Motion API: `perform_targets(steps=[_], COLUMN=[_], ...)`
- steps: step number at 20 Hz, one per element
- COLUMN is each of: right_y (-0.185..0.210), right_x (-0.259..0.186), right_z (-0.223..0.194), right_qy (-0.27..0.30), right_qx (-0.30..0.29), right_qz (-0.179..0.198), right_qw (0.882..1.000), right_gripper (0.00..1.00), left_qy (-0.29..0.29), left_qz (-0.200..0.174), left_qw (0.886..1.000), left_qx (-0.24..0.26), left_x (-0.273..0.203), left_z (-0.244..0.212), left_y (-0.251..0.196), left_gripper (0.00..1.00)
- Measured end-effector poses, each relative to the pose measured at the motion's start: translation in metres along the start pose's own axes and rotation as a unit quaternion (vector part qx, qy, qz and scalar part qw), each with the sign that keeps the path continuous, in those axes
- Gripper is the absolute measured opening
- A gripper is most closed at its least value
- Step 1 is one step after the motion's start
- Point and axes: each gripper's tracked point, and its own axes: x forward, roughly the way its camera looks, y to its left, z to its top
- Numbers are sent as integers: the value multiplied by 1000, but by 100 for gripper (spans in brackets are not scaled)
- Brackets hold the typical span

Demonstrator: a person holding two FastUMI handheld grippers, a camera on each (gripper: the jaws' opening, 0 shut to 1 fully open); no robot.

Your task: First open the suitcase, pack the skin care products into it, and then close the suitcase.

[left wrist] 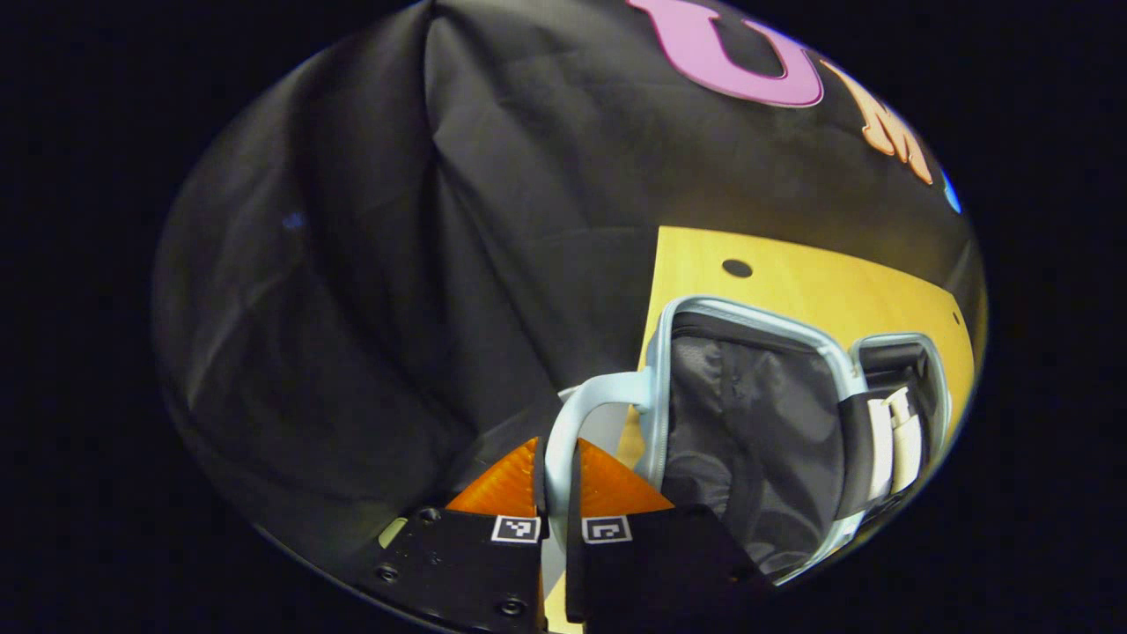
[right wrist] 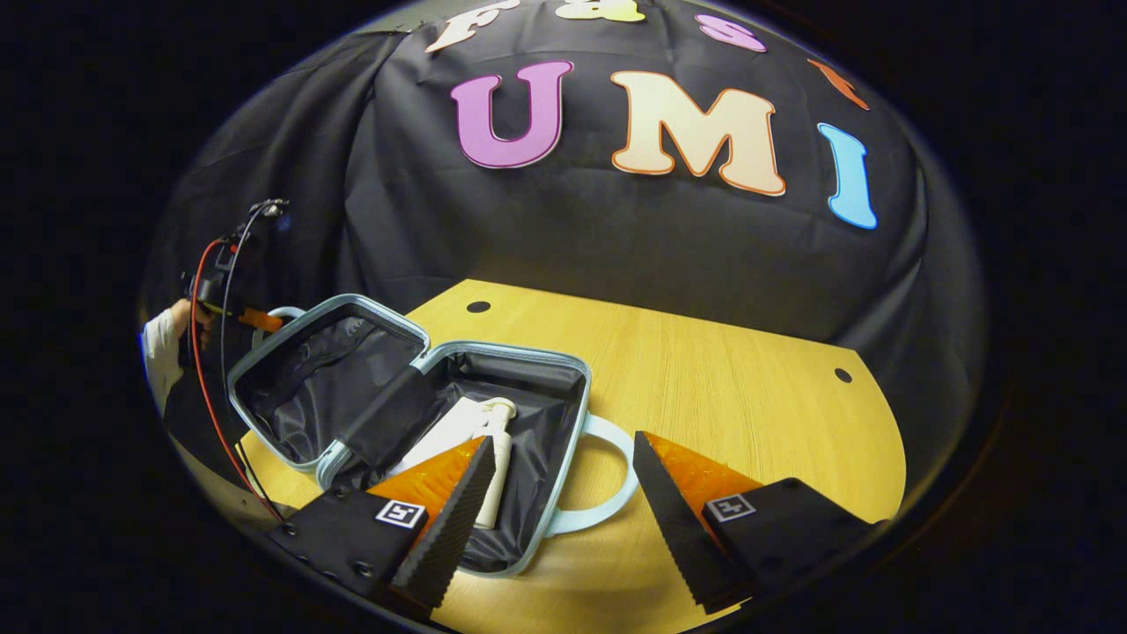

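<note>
A pale blue suitcase [right wrist: 511, 352] lies open on the wooden table [right wrist: 748, 396]. Its dark-lined lid [right wrist: 317, 387] is tilted up at the left. White skin care bottles [right wrist: 497, 440] lie in the other half. In the left gripper view, my left gripper [left wrist: 557, 462] is shut on the lid's pale blue handle [left wrist: 572, 409], with the lid's lining [left wrist: 748, 414] and the bottles [left wrist: 898, 431] beyond it. The right gripper view shows that gripper [right wrist: 233, 313] far left, held by a hand [right wrist: 172, 343]. My right gripper [right wrist: 563, 502] hovers open over the near half's handle [right wrist: 612, 480], holding nothing.
The table's bare wood [left wrist: 792, 282] runs behind and to the right of the suitcase, with small round holes [right wrist: 478, 306] in it. Black cloth wall surrounds the table. Red and black cables [right wrist: 207, 370] hang from the far gripper.
</note>
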Motion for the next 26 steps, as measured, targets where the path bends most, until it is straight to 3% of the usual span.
perform_targets(steps=[5, 12, 14, 19, 26], right_y=[-25, -93, -110, -149, -201], right_x=[-23, -66, -75, -104, -134], right_z=[20, 20, 21, 12, -4], right_qy=[-43, -83, -91, -104, -103], right_qx=[3, 30, 31, 36, 53], right_qz=[8, -25, -36, -64, -108], right_qw=[999, 996, 995, 992, 987], right_gripper=[100, 100, 100, 100, 100], left_qy=[-42, -88, -105, -134, -105], left_qz=[-6, -58, -81, -178, -285], left_qw=[999, 994, 991, 974, 953], left_qx=[11, 17, 27, 37, 6], left_x=[-76, -144, -162, -196, -198], left_z=[53, 87, 104, 131, 123], left_y=[-34, -108, -138, -248, -369], left_gripper=[1, 1, 1, 1, 2])
